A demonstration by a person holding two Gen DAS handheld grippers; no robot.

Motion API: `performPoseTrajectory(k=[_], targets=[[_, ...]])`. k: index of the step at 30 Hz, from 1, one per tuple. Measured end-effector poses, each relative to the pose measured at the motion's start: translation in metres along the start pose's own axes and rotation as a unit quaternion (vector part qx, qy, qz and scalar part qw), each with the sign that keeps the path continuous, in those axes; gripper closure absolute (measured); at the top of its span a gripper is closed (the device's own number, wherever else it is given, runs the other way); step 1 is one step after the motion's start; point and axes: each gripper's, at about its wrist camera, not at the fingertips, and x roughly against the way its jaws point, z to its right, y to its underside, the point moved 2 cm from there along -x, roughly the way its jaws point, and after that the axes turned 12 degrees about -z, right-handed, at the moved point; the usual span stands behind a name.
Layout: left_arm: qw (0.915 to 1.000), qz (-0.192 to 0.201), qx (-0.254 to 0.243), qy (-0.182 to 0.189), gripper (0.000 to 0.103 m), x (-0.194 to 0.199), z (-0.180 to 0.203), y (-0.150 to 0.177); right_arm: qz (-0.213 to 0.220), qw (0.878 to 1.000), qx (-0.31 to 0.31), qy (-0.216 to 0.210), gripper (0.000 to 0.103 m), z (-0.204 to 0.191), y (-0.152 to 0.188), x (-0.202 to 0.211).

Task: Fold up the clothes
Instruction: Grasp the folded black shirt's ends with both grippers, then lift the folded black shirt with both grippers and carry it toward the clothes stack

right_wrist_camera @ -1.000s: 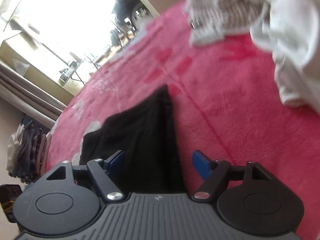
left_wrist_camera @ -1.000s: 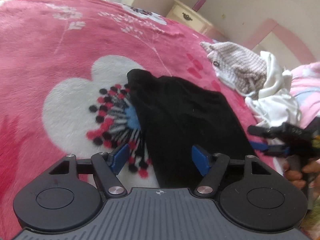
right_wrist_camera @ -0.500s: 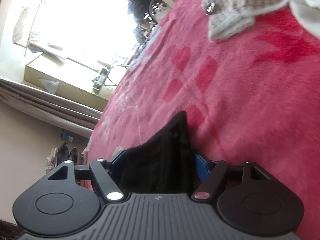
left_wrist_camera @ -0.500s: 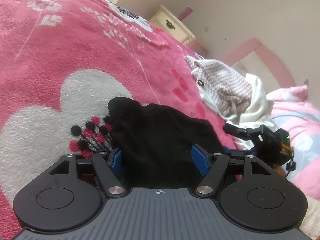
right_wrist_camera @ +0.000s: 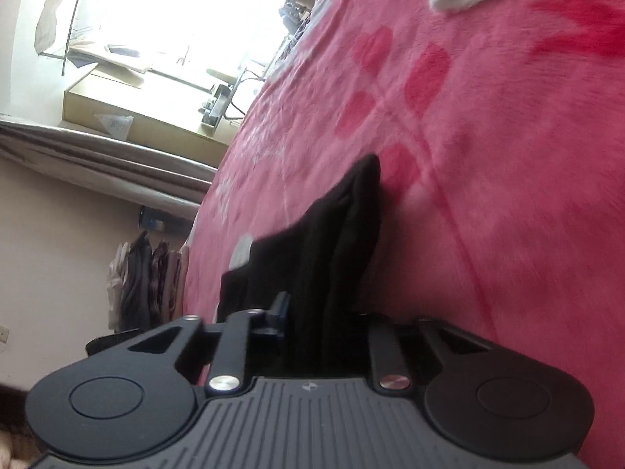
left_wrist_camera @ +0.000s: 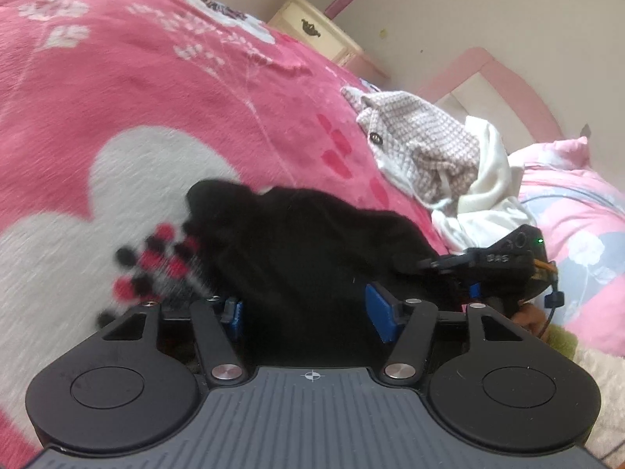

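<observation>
A black garment (left_wrist_camera: pixel 304 242) lies rumpled on the pink flowered blanket (left_wrist_camera: pixel 156 90). My left gripper (left_wrist_camera: pixel 308 316) is low at its near edge. The blue pads (left_wrist_camera: pixel 381 318) stand apart with the cloth between them, and the jaws are closing. In the right wrist view the same black garment (right_wrist_camera: pixel 336 242) bunches up into a ridge between the fingers of my right gripper (right_wrist_camera: pixel 320 312), whose jaws have come together on it. The right gripper (left_wrist_camera: pixel 449 273) also shows in the left wrist view, at the garment's right edge.
A pile of clothes sits at the right: a pink-and-white knit piece (left_wrist_camera: pixel 422 144) over a white one (left_wrist_camera: pixel 488 195). Beyond are a floral pillow (left_wrist_camera: pixel 578 203) and a cream nightstand (left_wrist_camera: pixel 316 31). In the right wrist view, a bright window and hanging clothes (right_wrist_camera: pixel 144 281) lie past the bed's edge.
Both grippers have come down and closer to the black garment. The right jaws went from wide open to closed on its edge, and the left jaws narrowed a little.
</observation>
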Motion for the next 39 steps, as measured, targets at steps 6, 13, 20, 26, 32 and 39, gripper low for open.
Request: performPoseTrajectory(k=[6,13,20,26,32,39], targets=[[0.9991,0.011,0.041,-0.006,0.085,-0.002,-0.01,-0.005,0.016,0.999,0.025,0.023,0.09,-0.019,0.002,0.001],[0.9976,0.048,0.022,-0.046,0.098,0.019,0.01,0.001,0.05,0.992,0.095,0.067,0.09,-0.068,0.016,0.017],[0.9909,0.113,-0.025,-0.07,0.098,0.064,0.051,0.013,0.095,0.98,0.152,0.087,0.091,-0.126,0.045,0.039],[0.9801,0.175,-0.041,-0.084,0.099,0.116,0.087,0.034,0.126,0.966,0.208,0.086,0.091,-0.188,0.084,0.056],[0.9629,0.244,-0.043,-0.107,0.099,0.191,0.108,0.053,0.142,0.948,0.275,0.075,0.091,-0.257,0.122,0.055],[0.9341,0.309,-0.052,-0.171,0.099,0.296,0.112,0.075,0.134,0.937,0.323,0.003,0.091,-0.336,0.149,0.017]])
